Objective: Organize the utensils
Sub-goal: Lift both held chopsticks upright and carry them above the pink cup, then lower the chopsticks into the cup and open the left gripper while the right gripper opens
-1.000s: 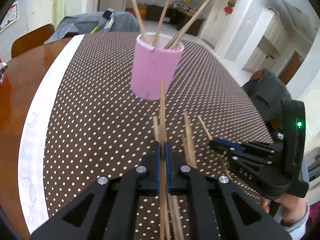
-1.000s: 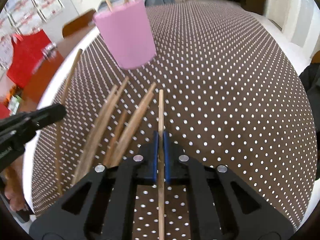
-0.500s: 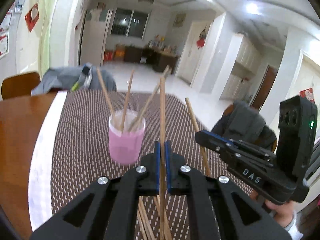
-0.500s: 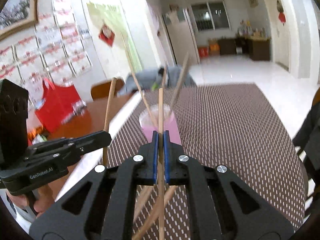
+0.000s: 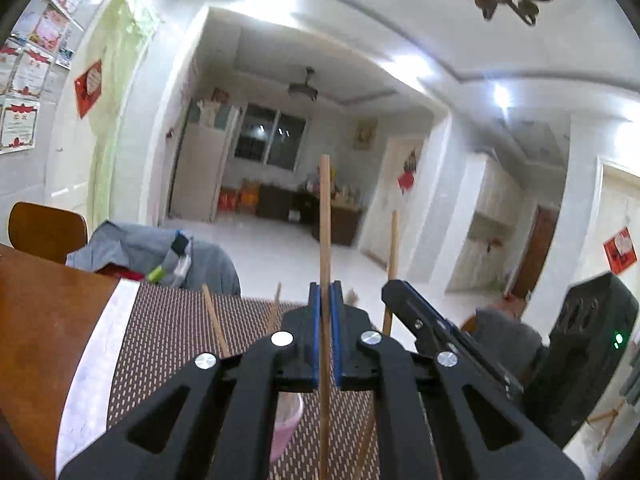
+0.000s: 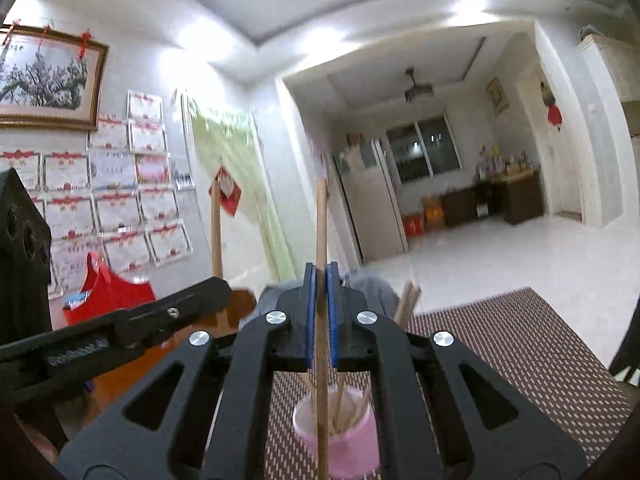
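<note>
My left gripper (image 5: 325, 292) is shut on a wooden chopstick (image 5: 325, 220) held upright, well above the table. The pink cup (image 5: 285, 424) shows only as a sliver under the left fingers. My right gripper (image 6: 319, 274) is shut on another chopstick (image 6: 321, 224), also upright, with its lower end over the pink cup (image 6: 340, 444), which holds several chopsticks. Each gripper shows in the other's view: the right one (image 5: 394, 292) with its stick, the left one (image 6: 218, 286) with its stick.
A brown dotted mat (image 5: 168, 332) covers the wooden table (image 5: 44, 320). A chair with grey clothes (image 5: 152, 256) stands at the far side. A red bag (image 6: 108, 292) sits at the left in the right wrist view. Loose chopsticks (image 5: 368, 448) lie on the mat below.
Both grippers have lifted and tilted up from the mat, each carrying its chopstick. The views swung from the table to the room, and the cup dropped low in both views.
</note>
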`<state>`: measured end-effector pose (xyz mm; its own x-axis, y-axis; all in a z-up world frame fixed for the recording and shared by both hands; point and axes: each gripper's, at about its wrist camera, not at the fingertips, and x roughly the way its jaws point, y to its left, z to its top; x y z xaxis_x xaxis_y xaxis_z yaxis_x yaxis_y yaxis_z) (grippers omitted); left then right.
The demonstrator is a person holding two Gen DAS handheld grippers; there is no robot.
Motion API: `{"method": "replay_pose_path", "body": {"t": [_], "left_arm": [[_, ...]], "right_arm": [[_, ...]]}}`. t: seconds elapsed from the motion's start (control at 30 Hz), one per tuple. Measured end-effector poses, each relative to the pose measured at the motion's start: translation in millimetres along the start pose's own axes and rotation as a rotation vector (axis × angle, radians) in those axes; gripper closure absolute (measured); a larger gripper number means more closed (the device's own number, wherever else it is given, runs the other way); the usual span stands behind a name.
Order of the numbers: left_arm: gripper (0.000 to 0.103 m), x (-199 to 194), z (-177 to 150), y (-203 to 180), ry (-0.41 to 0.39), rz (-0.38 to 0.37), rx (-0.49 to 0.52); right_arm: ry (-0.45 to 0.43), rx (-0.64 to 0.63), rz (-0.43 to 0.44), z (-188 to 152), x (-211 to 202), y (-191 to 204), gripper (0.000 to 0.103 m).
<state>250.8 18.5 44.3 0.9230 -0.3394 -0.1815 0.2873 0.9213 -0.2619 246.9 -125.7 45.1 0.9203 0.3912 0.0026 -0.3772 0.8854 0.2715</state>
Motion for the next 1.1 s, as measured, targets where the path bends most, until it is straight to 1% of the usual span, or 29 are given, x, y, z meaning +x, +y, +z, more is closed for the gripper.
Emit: {"method": "replay_pose_path", "body": {"t": [0.07,0.13,0.23,0.3,0.37,0.43,0.5,0.67,0.73,0.83,0.9,1.0,1.03,1.1], "left_arm": [[0.098,5.4,0.2,5.2,-0.037,0.024,-0.019],[0.098,9.7,0.4,12.4,-0.076,0.032,-0.048],[0.098,15.9,-0.5,20.4,-0.133,0.044,-0.071],[0.098,22.0,-2.2,24.2,-0.167,0.055,-0.069],[0.098,34.0,-5.0,29.4,-0.160,0.086,-0.073],[0.098,39.7,-7.7,35.7,-0.151,0.085,-0.091],[0.098,46.6,-8.6,35.9,-0.125,0.117,-0.063],[0.097,51.8,-12.9,38.1,-0.104,0.141,-0.041],[0.097,54.2,-14.8,39.0,-0.091,0.149,-0.033],[0.097,59.7,-17.8,42.6,-0.049,0.141,-0.051],[0.098,60.7,-19.3,42.3,-0.045,0.146,-0.051],[0.097,61.4,-20.1,38.9,-0.042,0.167,-0.017],[0.096,61.2,-19.7,38.3,-0.041,0.175,-0.011],[0.081,60.0,-18.4,38.4,-0.037,0.192,-0.004]], "right_arm": [[-0.033,0.003,-0.006,-0.7,5.5,-2.3,0.097],[-0.069,0.011,-0.011,-1.9,12.4,-5.6,0.097],[-0.100,0.009,-0.017,-6.1,19.6,-10.8,0.097],[-0.106,0.004,-0.018,-10.5,25.1,-12.6,0.097],[-0.109,0.006,-0.019,-13.8,29.0,-14.5,0.097],[-0.119,0.004,-0.018,-15.2,32.6,-15.2,0.097],[-0.140,-0.001,-0.019,-14.9,34.8,-14.9,0.097],[-0.187,0.008,-0.021,-11.3,37.1,-13.1,0.097],[-0.188,0.008,-0.022,-13.2,37.4,-13.7,0.097],[-0.170,-0.002,-0.023,-18.3,39.2,-17.2,0.097],[-0.161,-0.001,-0.025,-20.8,39.6,-20.6,0.097],[-0.153,0.006,-0.032,-22.3,39.3,-23.5,0.097],[-0.149,0.006,-0.035,-22.7,38.8,-24.7,0.097],[-0.142,0.009,-0.035,-22.8,36.3,-26.4,0.097]]}}
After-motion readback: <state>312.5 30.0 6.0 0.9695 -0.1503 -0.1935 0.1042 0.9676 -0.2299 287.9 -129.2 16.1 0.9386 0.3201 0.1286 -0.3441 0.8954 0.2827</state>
